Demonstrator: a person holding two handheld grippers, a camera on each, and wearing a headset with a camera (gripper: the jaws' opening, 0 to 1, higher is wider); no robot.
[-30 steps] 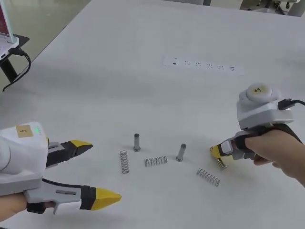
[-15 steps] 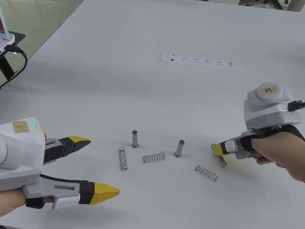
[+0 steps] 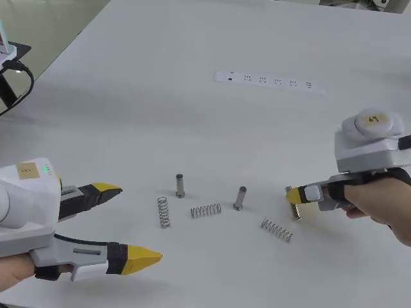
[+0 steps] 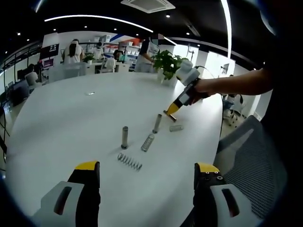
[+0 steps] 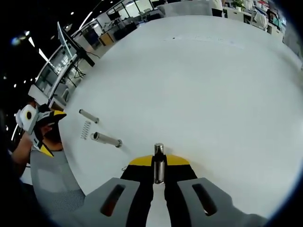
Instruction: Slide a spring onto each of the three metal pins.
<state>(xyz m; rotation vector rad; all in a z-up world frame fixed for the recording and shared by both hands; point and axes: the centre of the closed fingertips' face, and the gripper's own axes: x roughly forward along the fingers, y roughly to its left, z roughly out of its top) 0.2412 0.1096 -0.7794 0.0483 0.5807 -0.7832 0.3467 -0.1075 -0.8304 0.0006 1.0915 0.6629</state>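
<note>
Right tool (image 3: 293,194) swung its body outward to the person's right over the last second; its tip stayed low over the counter (image 3: 128,96), roughly in place. Left tool (image 3: 128,224) held about where it was.

Right tool was clamped on the held pin (image 3: 296,212). In the right gripper view the held pin (image 5: 159,165) sat between the closed jaws, its end poking out past the yellow tips. Contact between pin and counter: could not tell.

Left tool (image 4: 147,167) had its jaws wide apart and gripped nothing, hovering at the near left of the counter.

Left pin (image 3: 180,186) stood upright. Middle pin (image 3: 239,198) stood too, leaning slightly. Neither carried a spring.

Left spring (image 3: 164,212) lay just beside the left pin. Middle spring (image 3: 205,210) lay between the two standing pins. Right spring (image 3: 277,230) lay near the right tool's tip, apart from it.

Power strip (image 3: 270,81) lay flat on the far side, well apart from the parts.
</note>
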